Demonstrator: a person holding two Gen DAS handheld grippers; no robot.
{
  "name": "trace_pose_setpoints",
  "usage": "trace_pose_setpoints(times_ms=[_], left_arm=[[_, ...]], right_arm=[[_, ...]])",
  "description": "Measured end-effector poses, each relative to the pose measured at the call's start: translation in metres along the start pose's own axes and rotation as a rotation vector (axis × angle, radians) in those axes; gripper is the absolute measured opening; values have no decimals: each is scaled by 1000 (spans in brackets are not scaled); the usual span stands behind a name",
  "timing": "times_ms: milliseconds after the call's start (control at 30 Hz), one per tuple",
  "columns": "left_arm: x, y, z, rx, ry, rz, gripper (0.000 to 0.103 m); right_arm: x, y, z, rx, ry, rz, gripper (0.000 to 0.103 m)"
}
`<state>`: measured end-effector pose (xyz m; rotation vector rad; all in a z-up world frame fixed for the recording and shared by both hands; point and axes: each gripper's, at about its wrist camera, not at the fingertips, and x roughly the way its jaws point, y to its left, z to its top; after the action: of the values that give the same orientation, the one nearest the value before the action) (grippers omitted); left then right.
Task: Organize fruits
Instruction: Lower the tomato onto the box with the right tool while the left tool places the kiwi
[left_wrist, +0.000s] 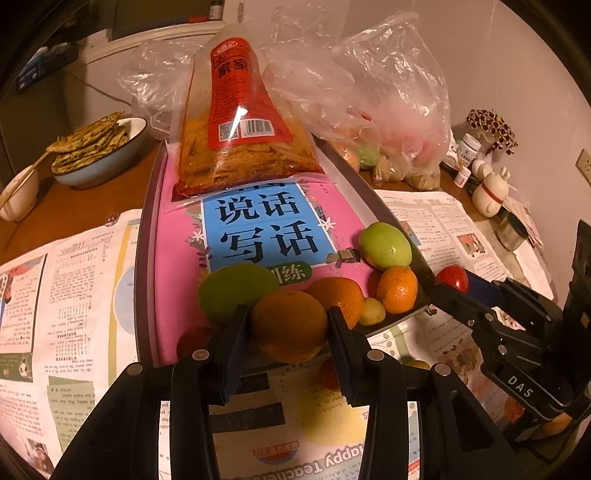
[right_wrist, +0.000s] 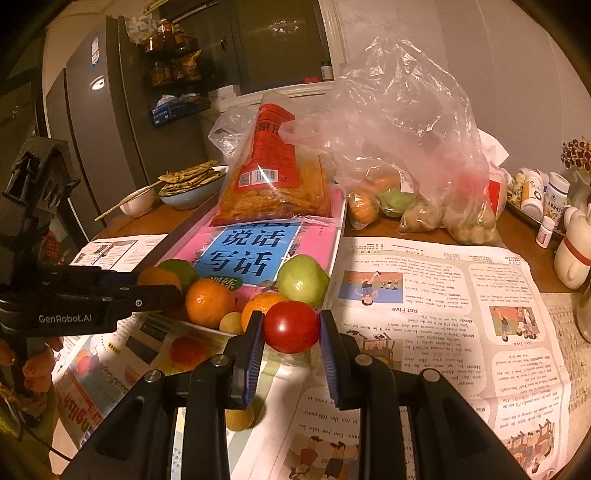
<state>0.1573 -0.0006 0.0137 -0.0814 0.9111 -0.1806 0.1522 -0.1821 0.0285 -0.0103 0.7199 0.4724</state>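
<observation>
My left gripper (left_wrist: 289, 332) is shut on an orange (left_wrist: 288, 317) at the near end of a grey tray (left_wrist: 142, 258) that holds a pink book. Beside it on the tray lie a green fruit (left_wrist: 236, 291), two more oranges (left_wrist: 340, 295), a green apple (left_wrist: 384, 245) and a small yellow fruit (left_wrist: 371, 312). My right gripper (right_wrist: 291, 332) is shut on a red tomato (right_wrist: 291, 323) just off the tray's near right corner, above the newspaper. In the right wrist view the left gripper (right_wrist: 170, 291) and its orange (right_wrist: 157, 278) show at the left.
A red snack packet (left_wrist: 243, 122) lies on the book's far end. A clear plastic bag (right_wrist: 399, 147) with more fruit stands behind the tray. A bowl of flatbreads (left_wrist: 99, 147) sits far left. Newspaper (right_wrist: 443, 314) covers the table. Bottles and a white figurine (right_wrist: 574, 251) stand at the right.
</observation>
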Motion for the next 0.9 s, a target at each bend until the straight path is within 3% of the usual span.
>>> trace_pose_setpoints(times_ms=[900], left_arm=[[4,1,0,1,3,-7,43]], right_arm=[[18,4,11,-10,2,-12,30]])
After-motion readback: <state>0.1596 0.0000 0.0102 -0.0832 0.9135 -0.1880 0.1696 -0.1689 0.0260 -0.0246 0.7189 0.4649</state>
